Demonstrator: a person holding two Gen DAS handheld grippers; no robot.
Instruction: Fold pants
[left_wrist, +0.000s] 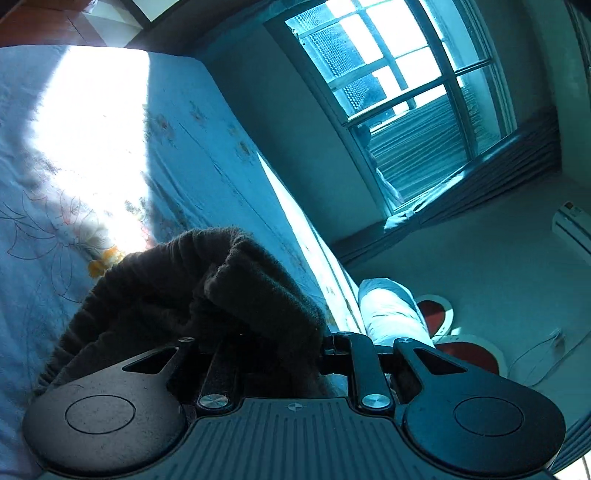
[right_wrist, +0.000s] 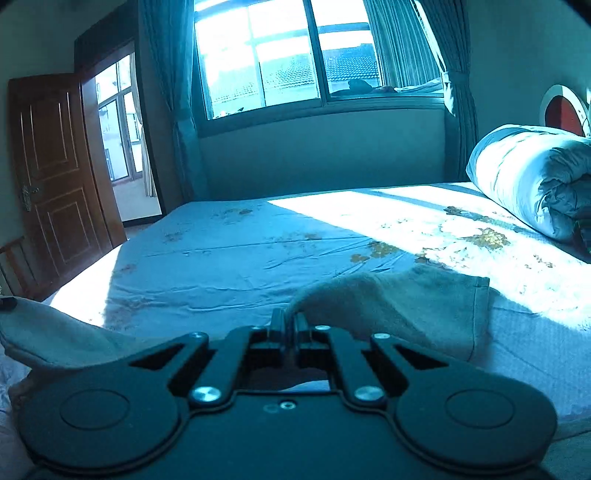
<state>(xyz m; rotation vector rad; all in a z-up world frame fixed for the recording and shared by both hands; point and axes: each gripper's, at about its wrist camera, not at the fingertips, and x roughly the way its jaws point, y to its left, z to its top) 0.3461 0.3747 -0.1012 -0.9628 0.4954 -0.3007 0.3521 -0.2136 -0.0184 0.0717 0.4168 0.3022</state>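
Both wrist views, pants on the bed. The bed (right_wrist: 229, 254), covered by a pale blue floral sheet, serves as the landmark.

Right wrist view: the right gripper (right_wrist: 289, 325) has its two fingers pressed together on a raised fold of the grey pants (right_wrist: 399, 306), pinching the cloth at its near edge. From the pinch the fabric runs across the near part of the bed, its long axis roughly parallel to the bed's near side. One flat portion ends in a hemmed edge toward the head of the bed, close to the sunlit patch of sheet. Another lobe of the same cloth lies toward the foot side, near the door (right_wrist: 55, 173). A rolled quilt (right_wrist: 524, 173) rests at the head of the bed, well apart from the pants. A window (right_wrist: 280, 62) stands beyond the bed's far side.

Left wrist view: the camera is strongly tilted. Bunched dark pants (left_wrist: 207, 291) drape over the left gripper (left_wrist: 266, 343) and hide its fingertips; whether it is clenched or released cannot be told. The bundle hangs just above the sheet near the bed's edge.
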